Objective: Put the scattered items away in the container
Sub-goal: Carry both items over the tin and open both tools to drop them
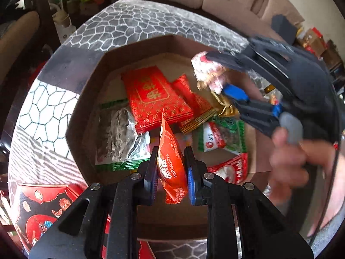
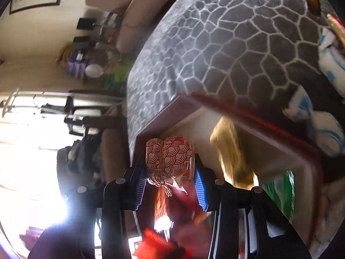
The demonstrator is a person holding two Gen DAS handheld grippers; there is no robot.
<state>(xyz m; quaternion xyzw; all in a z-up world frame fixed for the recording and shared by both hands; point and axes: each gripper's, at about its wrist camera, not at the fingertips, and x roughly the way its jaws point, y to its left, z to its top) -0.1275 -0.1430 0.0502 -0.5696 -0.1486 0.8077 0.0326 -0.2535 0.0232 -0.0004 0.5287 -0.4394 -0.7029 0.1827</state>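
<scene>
Two tongs each carry a snack over the cardboard box (image 1: 86, 99), presumably so each can drop inside. The left tongs (image 1: 171, 177) pinch an orange marshmallow packet (image 1: 171, 161) upright at the box's 6 o'clock edge. The right tongs (image 1: 217, 73), at 2 o'clock, clamp a red-and-white patterned candy (image 2: 169, 159). Inside lie a red envelope pack (image 1: 151, 99) at centre, a clear sunflower-seed bag (image 1: 120, 136) at 8 o'clock and a green snack pack (image 1: 222, 137) at 4 o'clock. The box sits on the patterned surface (image 1: 138, 21).
</scene>
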